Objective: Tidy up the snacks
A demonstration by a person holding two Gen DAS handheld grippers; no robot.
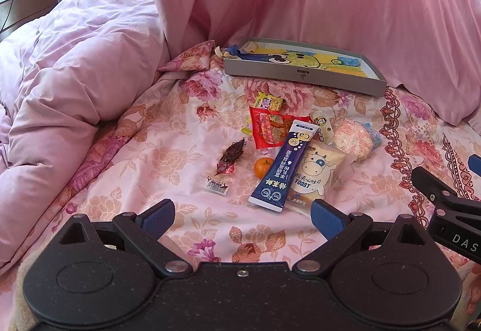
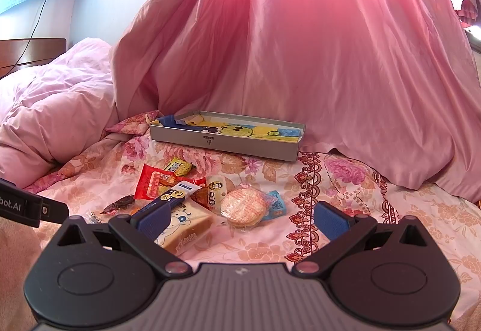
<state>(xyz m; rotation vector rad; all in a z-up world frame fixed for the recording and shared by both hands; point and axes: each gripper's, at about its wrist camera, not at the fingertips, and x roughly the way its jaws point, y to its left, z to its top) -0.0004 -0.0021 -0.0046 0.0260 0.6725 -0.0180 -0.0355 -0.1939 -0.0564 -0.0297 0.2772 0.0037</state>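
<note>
Mid-frame, snack pile loose; both my tongs, left gripper and right gripper, spread, empty. Pinch top blue sachet by edge first, for tray.

The left gripper hovers above the floral bed, fingers spread wide with nothing between them. Ahead lies a snack pile: a blue sachet across a toast pack, a mandarin touching the sachet, a red bag, a round cracker. Beyond sits a grey tray. The right gripper juts in at the right edge
</note>
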